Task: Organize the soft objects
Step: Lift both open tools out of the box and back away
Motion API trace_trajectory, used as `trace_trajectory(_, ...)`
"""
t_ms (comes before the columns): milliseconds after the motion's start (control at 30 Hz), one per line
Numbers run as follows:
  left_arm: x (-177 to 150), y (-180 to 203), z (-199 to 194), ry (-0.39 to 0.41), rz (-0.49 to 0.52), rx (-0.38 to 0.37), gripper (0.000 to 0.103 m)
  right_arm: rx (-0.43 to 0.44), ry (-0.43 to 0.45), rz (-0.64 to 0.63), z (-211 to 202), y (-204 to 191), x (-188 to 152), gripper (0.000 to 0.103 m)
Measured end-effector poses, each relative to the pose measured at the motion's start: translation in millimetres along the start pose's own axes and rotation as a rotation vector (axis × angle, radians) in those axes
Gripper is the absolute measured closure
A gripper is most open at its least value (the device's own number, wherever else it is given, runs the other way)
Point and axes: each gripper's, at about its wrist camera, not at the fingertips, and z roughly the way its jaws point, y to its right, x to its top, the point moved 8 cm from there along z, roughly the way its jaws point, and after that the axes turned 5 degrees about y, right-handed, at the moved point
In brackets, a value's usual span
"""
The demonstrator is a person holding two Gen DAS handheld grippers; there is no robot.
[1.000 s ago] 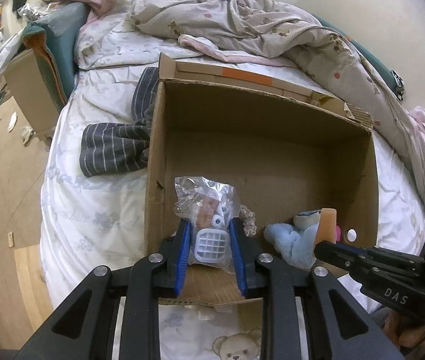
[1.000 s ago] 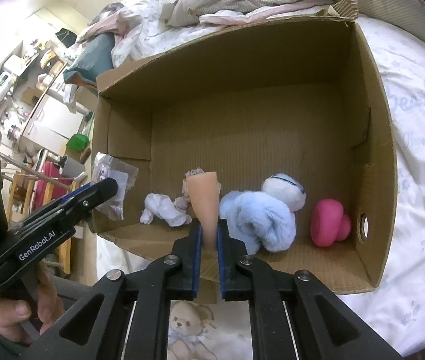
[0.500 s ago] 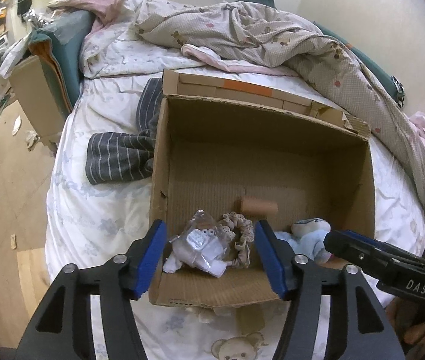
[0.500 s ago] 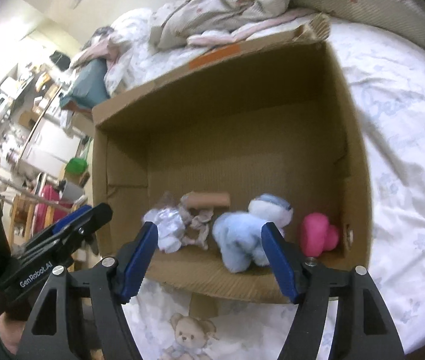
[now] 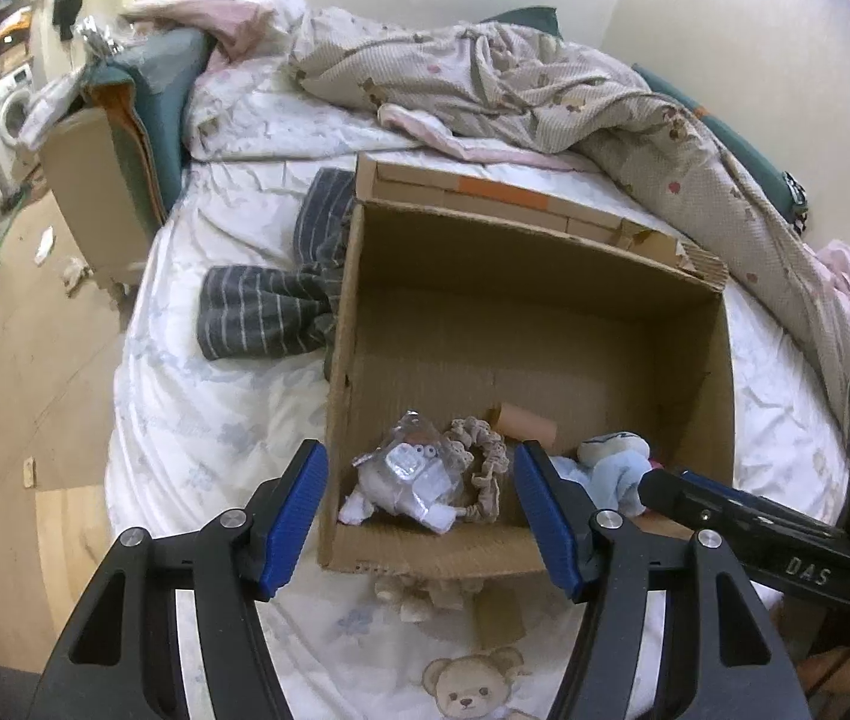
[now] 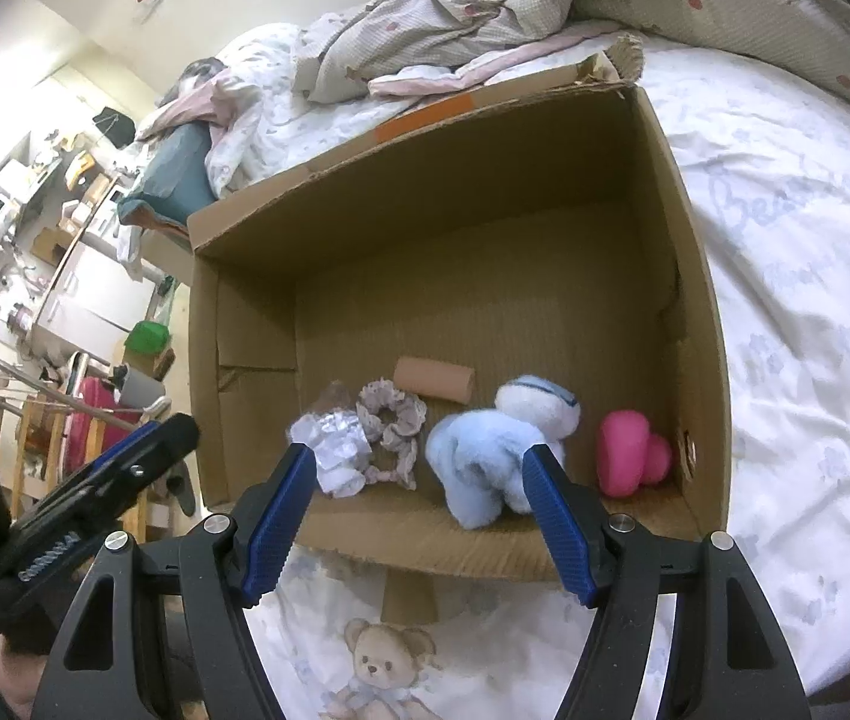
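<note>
An open cardboard box [image 5: 544,276] [image 6: 484,138] lies on the bed. Along its near wall lie a clear plastic bag with a small toy [image 5: 410,474] [image 6: 335,447], a beige scrunchie [image 5: 481,468] [image 6: 392,420], a tan foam roll [image 5: 523,423] [image 6: 433,378], a light blue plush [image 5: 610,468] [image 6: 493,453] and a pink soft toy [image 6: 631,453]. My left gripper [image 5: 422,510] is open and empty above the box's near edge, over the bag. My right gripper [image 6: 416,519] is open and empty above the near edge, in front of the scrunchie and plush.
A dark striped garment [image 5: 281,294] lies on the white sheet left of the box. A crumpled beige blanket [image 5: 544,90] is heaped behind it. A teddy-bear print [image 5: 472,684] is on the sheet below the grippers. The bed edge and wooden floor [image 5: 23,360] are at left.
Both grippers opened and drew back from the box. The left let go of the plastic bag, the right let go of the tan foam roll; both now lie in the box.
</note>
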Motion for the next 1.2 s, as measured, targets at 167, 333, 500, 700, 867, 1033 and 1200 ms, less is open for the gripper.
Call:
trace_trajectory(167,-7.3,-3.4,-13.4,0.028,0.008,0.022,0.041,-0.021,-0.002,-0.007,-7.4,0.8,-10.3,0.028)
trace_trajectory(333,-22.5,-9.8,-17.8,0.012,-0.014,0.033,0.041,-0.026,0.02,-0.02,-18.2,-1.8,-18.7,0.028)
trace_trajectory(500,-36.3,-15.2,-24.9,0.021,-0.002,0.049,0.041,-0.029,0.014,0.002,-21.4,1.1,-31.4,0.028)
trace_trajectory(700,-54.2,-28.2,-25.9,0.004,-0.01,0.076,0.041,-0.032,-0.031,0.008,-15.2,0.4,-51.4,0.028)
trace_trajectory(867,-61.5,-47.1,-22.1,-0.016,-0.03,0.111,0.041,-0.026,-0.108,0.03,0.4,5.0,-72.4,0.028)
trace_trajectory(1033,-69.0,-65.7,-15.1,-0.059,-0.106,0.123,0.042,-0.017,-0.168,0.051,13.4,7.5,-81.9,0.028)
trace_trajectory(1200,-73.9,-73.3,-10.4,-0.079,-0.109,0.13,0.042,-0.033,-0.243,0.026,34.1,1.3,-92.4,0.028)
